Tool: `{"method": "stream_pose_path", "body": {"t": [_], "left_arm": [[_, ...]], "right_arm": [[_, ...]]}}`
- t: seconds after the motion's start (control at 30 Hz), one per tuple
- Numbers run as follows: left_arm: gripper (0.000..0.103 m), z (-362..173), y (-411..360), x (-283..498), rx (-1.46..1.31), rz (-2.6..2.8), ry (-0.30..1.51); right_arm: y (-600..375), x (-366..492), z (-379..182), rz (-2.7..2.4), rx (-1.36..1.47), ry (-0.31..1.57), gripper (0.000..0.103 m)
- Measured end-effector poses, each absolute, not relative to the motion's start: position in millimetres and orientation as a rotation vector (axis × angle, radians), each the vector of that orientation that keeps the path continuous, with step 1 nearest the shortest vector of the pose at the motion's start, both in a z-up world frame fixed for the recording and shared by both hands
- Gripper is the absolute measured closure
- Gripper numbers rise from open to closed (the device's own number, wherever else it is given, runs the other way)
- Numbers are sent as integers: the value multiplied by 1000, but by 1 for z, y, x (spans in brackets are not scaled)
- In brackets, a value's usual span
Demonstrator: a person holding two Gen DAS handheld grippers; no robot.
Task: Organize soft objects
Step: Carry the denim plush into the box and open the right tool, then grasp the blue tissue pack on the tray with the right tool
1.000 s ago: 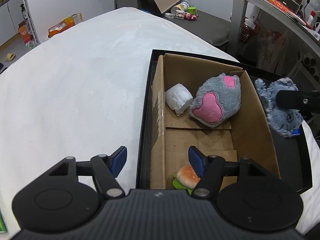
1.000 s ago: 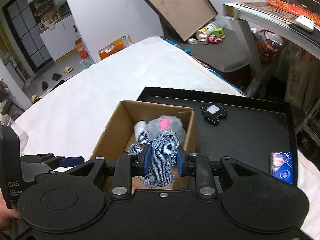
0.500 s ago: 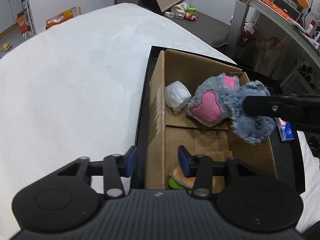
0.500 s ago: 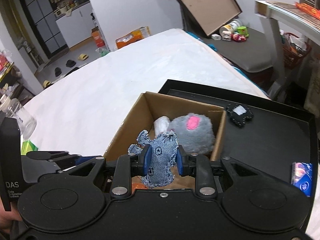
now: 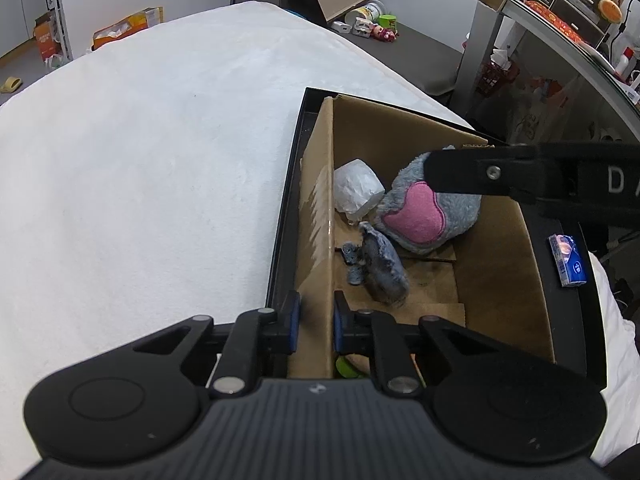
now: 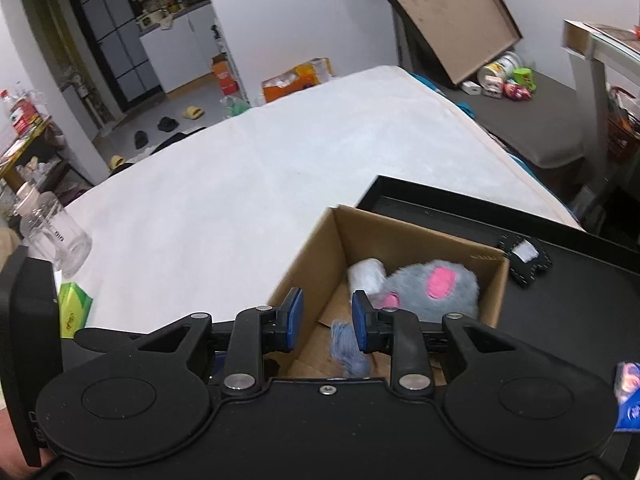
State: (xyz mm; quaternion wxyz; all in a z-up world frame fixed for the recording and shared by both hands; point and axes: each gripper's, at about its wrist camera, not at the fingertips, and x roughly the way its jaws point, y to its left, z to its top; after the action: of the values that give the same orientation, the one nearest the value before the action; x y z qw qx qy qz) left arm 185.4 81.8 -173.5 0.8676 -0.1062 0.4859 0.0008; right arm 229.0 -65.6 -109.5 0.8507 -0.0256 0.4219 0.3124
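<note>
Even, bright indoor light in both views, no glare; soft shadows inside the cardboard box (image 5: pixel 500 264); strong fisheye bending at the edges; the denim toy (image 6: pixel 348 344) is motion-blurred in the right wrist view.

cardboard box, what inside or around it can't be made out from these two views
- Burger toy, left wrist view: mostly hidden behind the left gripper, only a green and tan edge shows.
- Denim toy, right wrist view: motion-blurred, partly behind a right gripper finger.
- Blue packet, right wrist view: blurred and cut by the frame edge.
- Grey plush, left wrist view: top covered by the right gripper's body.
</note>
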Motion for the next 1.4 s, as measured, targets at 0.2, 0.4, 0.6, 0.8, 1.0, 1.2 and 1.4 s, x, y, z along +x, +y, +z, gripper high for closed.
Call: {"method": "stream_pose_path", "body": {"t": [0.2,0.4,0.6,0.8,1.0,1.2,1.4], "left_arm": [[88,-171,81,187,-216,3,1023],[87,-168,75,189,-187,8,1028],[87,-165,72,188,-163,15,1021],[84,-161,65,188,-125,25,1020],[68,-160,59,192,-98,35,1031],[51,-159,52,198,-61,54,1027],[45,-159,41,202,-22,57,1025]], "right_arm": [[-67,225,-107,661,-61,876,72],[-89,220,-107,615,-35,880,67],[-113,214,-109,559,-22,890,64],[-135,213,-111,511,-5,894,60],[-155,217,-116,460,21,908,59],[-177,215,-120,425,8,890,50],[-207,219,-133,366,41,917,50]]}}
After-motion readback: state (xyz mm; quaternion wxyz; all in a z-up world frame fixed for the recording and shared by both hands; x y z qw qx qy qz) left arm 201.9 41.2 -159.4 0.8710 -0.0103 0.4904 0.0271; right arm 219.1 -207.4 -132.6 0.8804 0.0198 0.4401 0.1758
